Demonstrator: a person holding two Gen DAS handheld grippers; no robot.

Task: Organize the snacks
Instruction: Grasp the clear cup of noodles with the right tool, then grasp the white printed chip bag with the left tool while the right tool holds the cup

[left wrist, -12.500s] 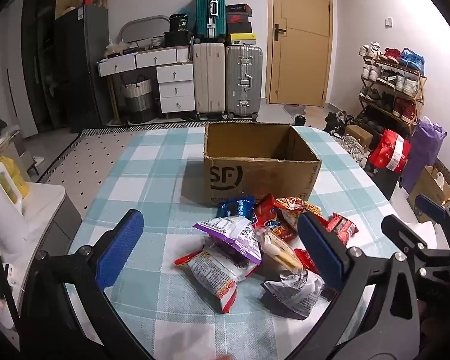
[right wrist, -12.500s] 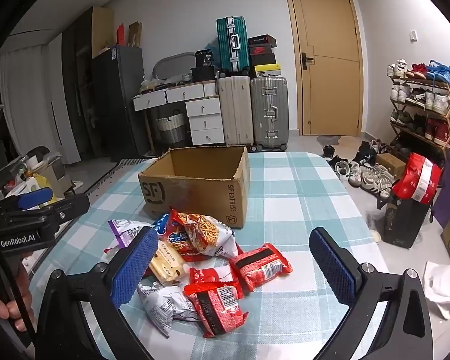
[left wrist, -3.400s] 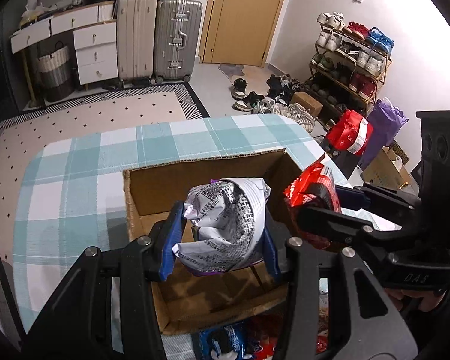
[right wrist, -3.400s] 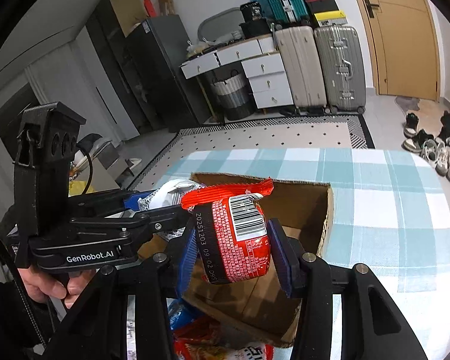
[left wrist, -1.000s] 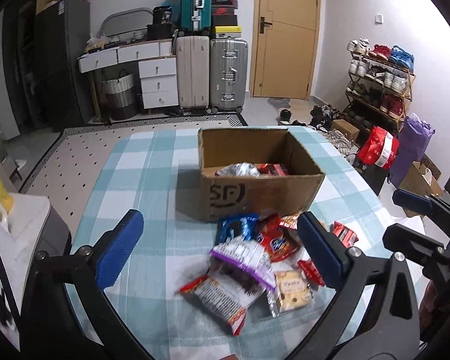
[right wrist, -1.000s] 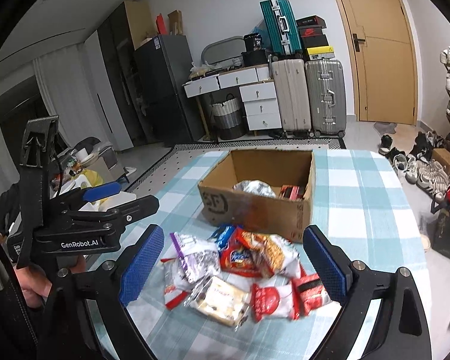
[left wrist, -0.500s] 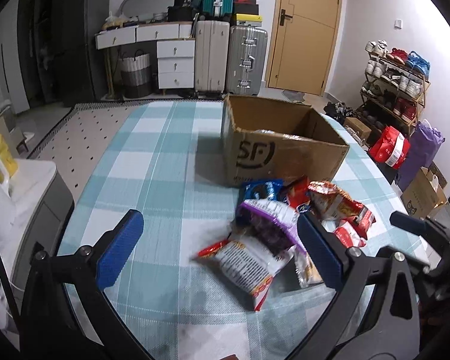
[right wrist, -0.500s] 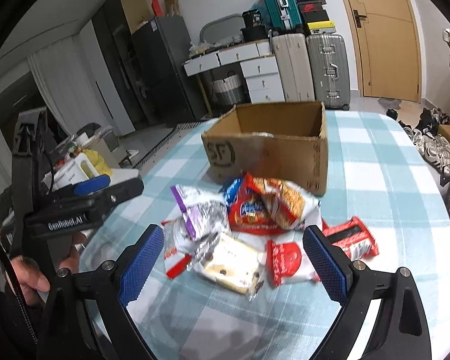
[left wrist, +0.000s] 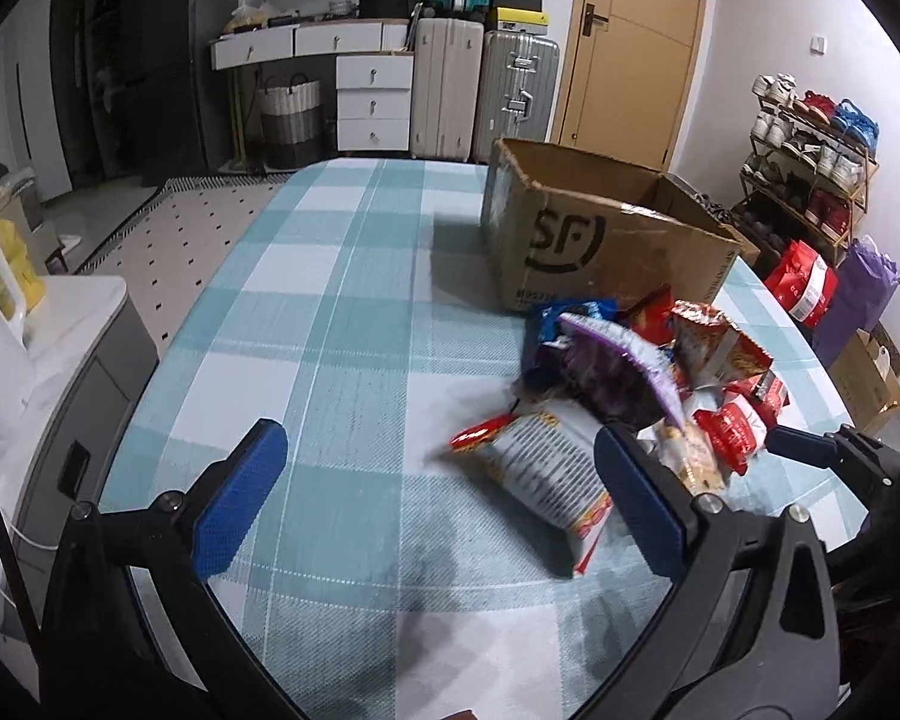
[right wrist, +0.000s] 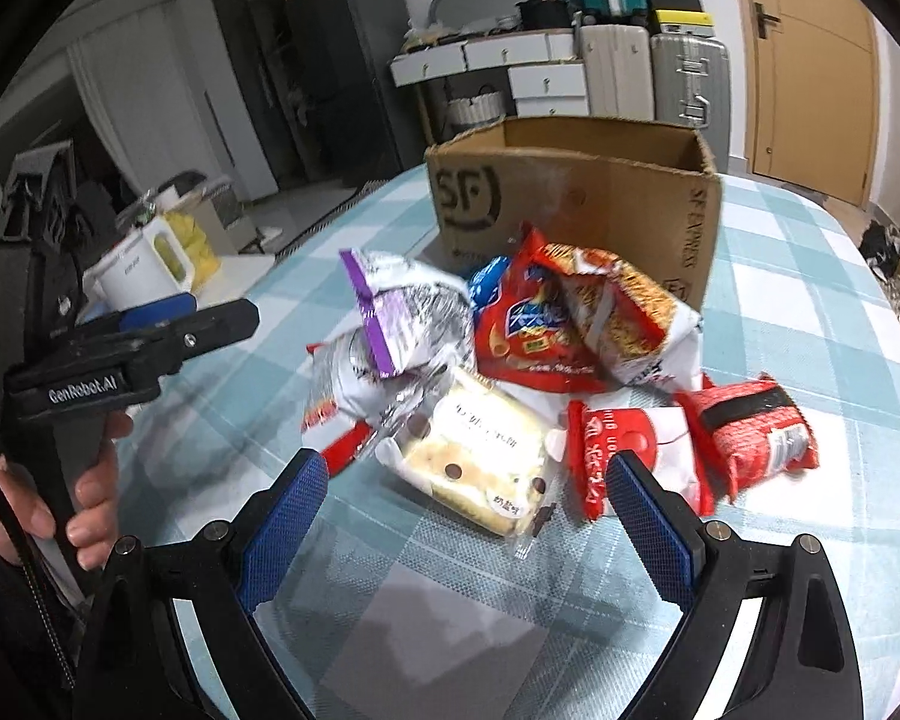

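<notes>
The left gripper (left wrist: 438, 498) hangs low with its blue-padded jaws spread wide and nothing between them. The right gripper (right wrist: 471, 516) is likewise gaping, its pads set far apart and empty. From the right wrist view, a bare hand (right wrist: 81, 498) wraps the left tool's black handle, fingers curled around the grip, off to the left side.

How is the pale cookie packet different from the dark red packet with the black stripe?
The cookie packet is see-through and cream-coloured; the red striped packet is solid red with a black band. The cookie packet lies right before the right gripper, the red striped packet off to its right. Both lie on the checked tablecloth, outside the cardboard box.
</notes>
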